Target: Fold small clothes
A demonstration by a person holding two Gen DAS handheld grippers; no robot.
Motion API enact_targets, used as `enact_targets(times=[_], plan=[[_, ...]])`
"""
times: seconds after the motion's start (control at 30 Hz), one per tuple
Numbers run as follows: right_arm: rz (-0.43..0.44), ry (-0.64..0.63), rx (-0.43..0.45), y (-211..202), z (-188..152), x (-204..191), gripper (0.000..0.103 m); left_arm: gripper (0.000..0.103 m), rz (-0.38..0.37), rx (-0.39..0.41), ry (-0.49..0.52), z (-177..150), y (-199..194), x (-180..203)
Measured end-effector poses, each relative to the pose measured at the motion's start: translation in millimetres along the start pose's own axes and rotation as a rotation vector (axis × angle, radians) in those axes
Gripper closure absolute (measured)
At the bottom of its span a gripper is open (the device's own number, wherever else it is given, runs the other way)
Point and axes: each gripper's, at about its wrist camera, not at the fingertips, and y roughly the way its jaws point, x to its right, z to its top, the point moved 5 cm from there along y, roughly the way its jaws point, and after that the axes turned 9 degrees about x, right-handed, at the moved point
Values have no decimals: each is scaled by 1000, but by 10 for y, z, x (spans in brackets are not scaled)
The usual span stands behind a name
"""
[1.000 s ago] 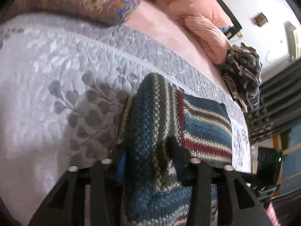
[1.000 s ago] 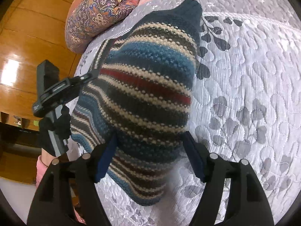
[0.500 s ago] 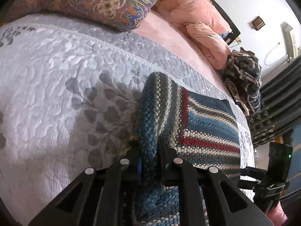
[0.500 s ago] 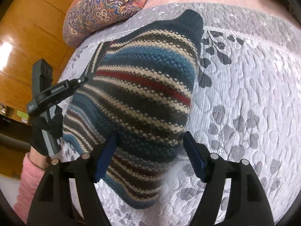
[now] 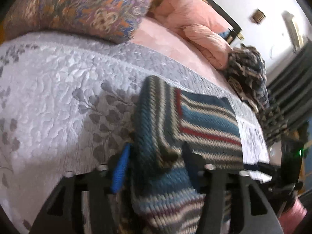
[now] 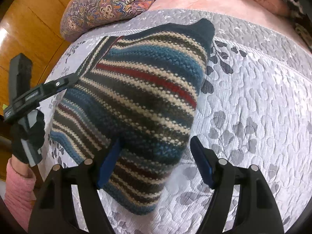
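Loosely between spread fingers (image 6: 108, 163), striped knit (image 6: 140, 97)

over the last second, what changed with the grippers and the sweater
The left gripper shut on a fold of the striped sweater half a second ago and has now opened, letting it go. The right gripper stayed open over the sweater, which stayed on the bedspread.

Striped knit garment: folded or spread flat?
Folded: the striped knit garment lies doubled on the quilt, stripes meeting at right angles.
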Motion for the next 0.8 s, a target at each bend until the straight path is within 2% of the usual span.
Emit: enact_targets(times=[0.4, 0.63, 0.8], plan=[[-63, -102, 20, -33, -70, -215, 32, 37, 16, -56, 96, -249, -96, 155], [-87, -125, 31, -26, -89, -235, 31, 37, -1, -91, 74, -299, 78, 86], [-100, -138, 38, 0, -92, -262, 30, 31, -32, -111, 45, -356, 221, 34]])
